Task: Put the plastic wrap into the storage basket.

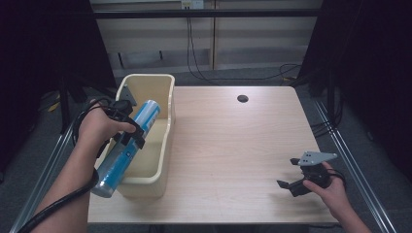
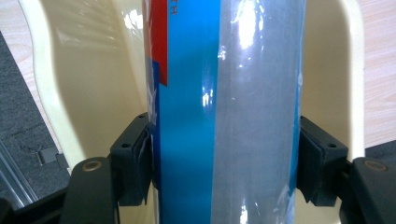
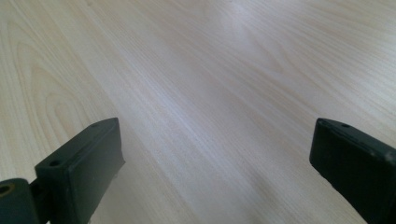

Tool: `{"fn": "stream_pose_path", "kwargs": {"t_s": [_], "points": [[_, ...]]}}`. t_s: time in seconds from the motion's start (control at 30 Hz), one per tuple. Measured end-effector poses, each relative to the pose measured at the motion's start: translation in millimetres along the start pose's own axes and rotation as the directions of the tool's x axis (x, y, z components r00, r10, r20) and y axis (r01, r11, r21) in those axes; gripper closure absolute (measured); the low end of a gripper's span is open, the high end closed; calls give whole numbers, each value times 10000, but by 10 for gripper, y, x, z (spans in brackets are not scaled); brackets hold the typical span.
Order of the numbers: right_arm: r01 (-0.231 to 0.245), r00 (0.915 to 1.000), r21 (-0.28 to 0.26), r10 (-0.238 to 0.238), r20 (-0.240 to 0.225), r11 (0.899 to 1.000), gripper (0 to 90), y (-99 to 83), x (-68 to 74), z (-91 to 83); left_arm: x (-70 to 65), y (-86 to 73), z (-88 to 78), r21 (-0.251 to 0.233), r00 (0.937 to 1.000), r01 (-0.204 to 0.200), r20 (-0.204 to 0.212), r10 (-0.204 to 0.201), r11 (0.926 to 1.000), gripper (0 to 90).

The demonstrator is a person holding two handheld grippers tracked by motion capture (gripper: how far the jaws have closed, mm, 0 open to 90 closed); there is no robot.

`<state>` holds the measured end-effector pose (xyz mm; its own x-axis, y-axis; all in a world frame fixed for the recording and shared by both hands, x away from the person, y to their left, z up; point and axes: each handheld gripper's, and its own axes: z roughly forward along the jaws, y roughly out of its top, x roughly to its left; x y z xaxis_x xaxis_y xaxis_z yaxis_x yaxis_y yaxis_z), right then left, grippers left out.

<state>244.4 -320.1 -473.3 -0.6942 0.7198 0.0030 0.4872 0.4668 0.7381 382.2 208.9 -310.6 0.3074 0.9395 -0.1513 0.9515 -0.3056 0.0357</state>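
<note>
Blue-and-silver canister [image 1: 125, 148] sat clamped at mid-length in your left gripper [image 1: 127, 127], jaws closed on its two sides, as the left gripper view confirmed [image 2: 224, 116]. It hung tilted above the cream bin [image 1: 167, 104] at the tabletop's left edge, its upper end over the bin's hollow, its lower end out past the near wall. Judged as mid-placement: pickup done; lowering and release into the bin left. Your left hand [image 1: 99, 127] was raised, wrist bent inward, forearm running up from the near-left corner. Your right gripper [image 1: 294, 180] rested low near the near-right corner of the wooden tabletop [image 1: 233, 145], jaws wide apart, holding nothing.
</note>
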Motion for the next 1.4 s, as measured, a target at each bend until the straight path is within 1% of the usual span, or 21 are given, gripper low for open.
{"fn": "stream_pose_path", "kwargs": {"t_s": [0.1,0.17,0.2,0.3,0.33,0.37,0.4,0.47,0.6,0.63,0.77,0.8,0.87,0.93,1.07,1.13,1.17,1.2,1.3,1.37,1.4], "points": [[-28,9999,60,28,-129,10000,23,-3,5,11,24,-2,20,73,10000,-59,-3,59,10000,324],[29,9999,81,-28,-128,10000,24,-2,5,16,34,1,28,86,9998,-74,-165,76,9999,324],[39,9999,83,-38,-102,10000,24,-2,6,17,29,-1,38,73,10000,51,1,-51,10000,324],[8,9999,58,-7,-139,10000,24,-2,5,15,46,2,47,107,10000,7,-61,-6,9999,324],[2,9999,62,-2,-137,10000,23,-2,5,15,41,1,55,96,10000,76,52,-77,9999,324],[7,9999,71,-6,-116,10000,24,-2,4,15,43,3,56,124,10000,-11,-51,11,9999,324],[26,9999,80,-25,-100,10000,24,-2,4,16,35,0,67,113,10000,40,53,-41,9999,323],[36,9999,98,-35,-107,9999,24,-2,8,19,38,5,81,204,10000,29,29,-30,9998,324],[45,9999,111,-44,-121,9999,24,-4,10,22,44,9,106,243,9996,229,166,-234,9994,324],[44,9999,111,-42,-116,9999,24,-5,9,23,63,15,110,320,9998,148,101,-151,9994,324],[51,9999,122,-49,-166,9999,24,-7,8,31,75,20,121,374,9998,169,137,-174,9992,324],[47,9998,128,-44,-172,9999,24,-7,9,32,75,22,127,398,9993,287,236,-296,9988,324],[35,9999,151,-33,-151,9999,24,-7,11,33,93,25,134,402,9996,240,117,-245,9989,324],[21,9999,152,-18,-157,9999,24,-7,11,31,94,29,149,508,9989,384,245,-397,9980,324],[26,9999,158,-23,-163,9999,24,-8,11,33,106,35,168,565,9983,455,332,-474,9974,323],[71,9998,161,-68,-186,9998,24,-9,12,40,118,40,179,644,9984,464,285,-483,9968,324],[77,9997,174,-73,-214,9998,24,-9,13,41,112,40,186,612,9979,575,270,-592,9965,323],[112,9997,160,-109,-203,9998,24,-10,14,44,119,40,191,607,9981,574,196,-587,9965,323],[117,9998,189,-113,-177,9998,24,-11,14,46,130,46,203,710,9981,537,255,-556,9960,323],[118,9998,193,-115,-183,9997,24,-11,15,48,131,51,214,694,9982,577,140,-588,9959,323],[98,9997,192,-94,-238,9998,24,-11,16,49,134,55,221,782,9976,598,290,-623,9951,323]]}}
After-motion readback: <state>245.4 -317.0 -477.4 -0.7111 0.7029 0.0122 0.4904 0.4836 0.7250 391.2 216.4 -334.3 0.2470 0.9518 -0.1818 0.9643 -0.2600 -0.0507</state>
